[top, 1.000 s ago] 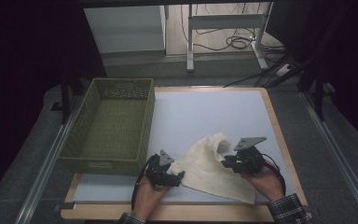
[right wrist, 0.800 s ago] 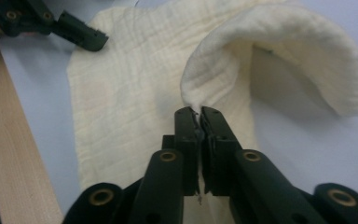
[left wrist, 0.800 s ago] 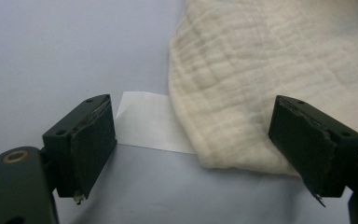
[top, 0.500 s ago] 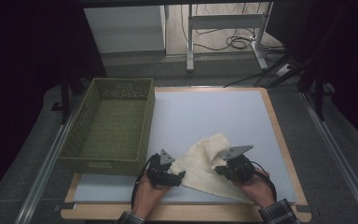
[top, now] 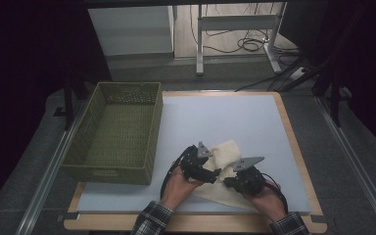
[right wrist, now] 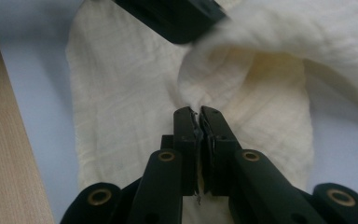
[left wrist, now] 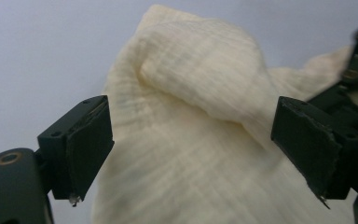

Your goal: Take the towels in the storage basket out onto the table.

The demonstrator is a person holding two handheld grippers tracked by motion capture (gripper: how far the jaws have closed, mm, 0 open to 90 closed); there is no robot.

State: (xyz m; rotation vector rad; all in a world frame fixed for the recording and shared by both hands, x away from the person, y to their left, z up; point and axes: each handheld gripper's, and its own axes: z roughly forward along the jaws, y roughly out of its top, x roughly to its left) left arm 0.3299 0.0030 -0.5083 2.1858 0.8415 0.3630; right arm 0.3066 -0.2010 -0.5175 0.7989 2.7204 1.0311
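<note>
- Right tool (right wrist: 198, 114): jaws clenched on a pinch of the cloth (right wrist: 121, 107); in its own view the fabric puckers up right at the pad tips, at 12 o'clock from them.
- Left tool (left wrist: 191, 154): released. It has been opening a little in the last moment; the cloth's raised fold (left wrist: 200, 79) sits between the wide jaws, but neither pad presses on it.
- In the high view the left tool (top: 214, 172) is at 9 o'clock of the right tool (top: 229, 182), nearly touching it, both over the cloth's near-left part.
- Cloth (top: 227, 149): on the bench (top: 235, 117), near its front edge, long axis running roughly from 11 to 5 o'clock; far end folded over toward 11.
- Judgement: the left tool is the nearer one to the free fold; that fold lies straight ahead of it at 12, so a short push forward and a squeeze should take it.
- Basket (top: 112, 132): at 10 o'clock from both tools, well apart from the cloth.
</note>
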